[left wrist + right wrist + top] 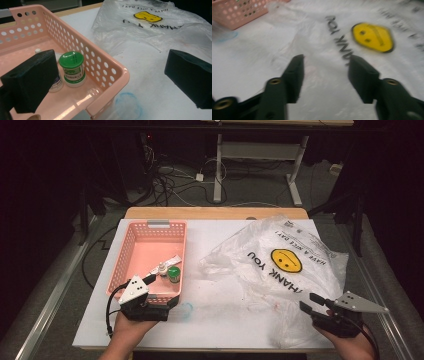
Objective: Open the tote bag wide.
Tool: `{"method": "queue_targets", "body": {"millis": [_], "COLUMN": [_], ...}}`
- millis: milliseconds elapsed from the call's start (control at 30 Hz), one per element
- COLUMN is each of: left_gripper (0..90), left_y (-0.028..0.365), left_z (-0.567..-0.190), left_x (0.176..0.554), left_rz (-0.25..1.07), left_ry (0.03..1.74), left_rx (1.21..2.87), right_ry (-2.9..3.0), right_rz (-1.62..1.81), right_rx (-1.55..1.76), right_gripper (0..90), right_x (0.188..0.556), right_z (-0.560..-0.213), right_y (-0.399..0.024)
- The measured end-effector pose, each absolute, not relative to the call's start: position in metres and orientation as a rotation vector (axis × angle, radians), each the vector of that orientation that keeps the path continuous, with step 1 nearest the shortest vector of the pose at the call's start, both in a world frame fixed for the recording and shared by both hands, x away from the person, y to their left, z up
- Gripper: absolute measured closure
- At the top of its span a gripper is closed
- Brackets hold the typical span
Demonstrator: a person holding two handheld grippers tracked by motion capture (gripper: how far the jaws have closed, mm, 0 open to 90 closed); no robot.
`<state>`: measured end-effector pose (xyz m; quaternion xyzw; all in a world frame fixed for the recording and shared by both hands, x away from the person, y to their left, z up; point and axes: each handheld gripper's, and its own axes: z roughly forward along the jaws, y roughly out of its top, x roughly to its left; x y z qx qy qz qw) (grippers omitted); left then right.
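Note:
A pink perforated basket (131, 245) sits at the left of the white table and holds a green-lidded jar (173, 274), a small white bottle (162, 269) and a flat tube (169, 262). My left gripper (161, 291) is open at the basket's near right corner. In the left gripper view (107, 82) one jaw is inside beside the jar (72, 68) and the other is outside over the table, neither touching the basket wall (105, 67). A clear plastic bag (280, 265) with a yellow smiley lies on the right. My right gripper (310, 302) is open above the bag's near edge (325, 75), holding nothing.
A faint blue ring mark (186, 310) is on the white table cover (215, 325), just right of the basket's near corner. Bare cover lies between basket and bag. Beyond the table's wooden far edge (215, 213) are cables and desk legs on the floor.

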<state>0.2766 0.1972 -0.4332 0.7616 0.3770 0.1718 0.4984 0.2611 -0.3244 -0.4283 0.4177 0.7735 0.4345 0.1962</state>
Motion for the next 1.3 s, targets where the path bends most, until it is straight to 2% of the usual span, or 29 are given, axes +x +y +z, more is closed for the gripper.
{"method": "queue_targets", "body": {"millis": [67, 133, 200, 333, 433, 467, 500, 567, 967, 1300], "left_gripper": [0.0, 0.0, 0.0, 0.0, 0.0, 0.0, 0.0, 0.0, 0.0, 0.0], "left_y": [0.197, 0.196, 0.195, 0.195, 0.195, 0.195, 0.195, 0.195, 0.199, 0.201], "left_z": [-0.434, -0.434, -0.434, -0.434, -0.433, -0.432, -0.433, -0.433, -0.435, -0.435], "left_x": [0.276, 0.276, 0.275, 0.274, 0.273, 0.272, 0.273, 0.274, 0.276, 0.279], "left_rz": [0.412, 0.418, 0.422, 0.424, 0.427, 0.429, 0.429, 0.424, 0.406, 0.397], "left_ry": [0.910, 0.904, 0.899, 0.898, 0.893, 0.891, 0.889, 0.893, 0.920, 0.950], "left_rx": [1.845, 1.852, 1.855, 1.860, 1.860, 1.861, 1.862, 1.860, 1.844, 1.829], "right_ry": [2.219, 2.244, 2.305, 2.419, 2.457, 2.474, 2.474, 2.482, 2.489, 2.460], "right_rz": [1.186, 1.154, 1.137, 0.989, 0.985, 0.981, 0.981, 0.965, 1.005, 1.038], "right_rx": [1.160, 1.162, 1.156, 1.119, 1.080, 1.056, 1.056, 1.031, 0.935, 0.886], "right_gripper": [41.1, 42.4, 48.8, 69.7, 74.0, 82.8, 82.8, 89.5, 89.9, 89.8], "right_x": [0.262, 0.259, 0.257, 0.260, 0.260, 0.260, 0.260, 0.259, 0.251, 0.260], "right_z": [-0.435, -0.442, -0.452, -0.471, -0.475, -0.475, -0.475, -0.475, -0.469, -0.469], "right_y": [-0.320, -0.317, -0.316, -0.305, -0.299, -0.294, -0.294, -0.288, -0.256, -0.222]}}
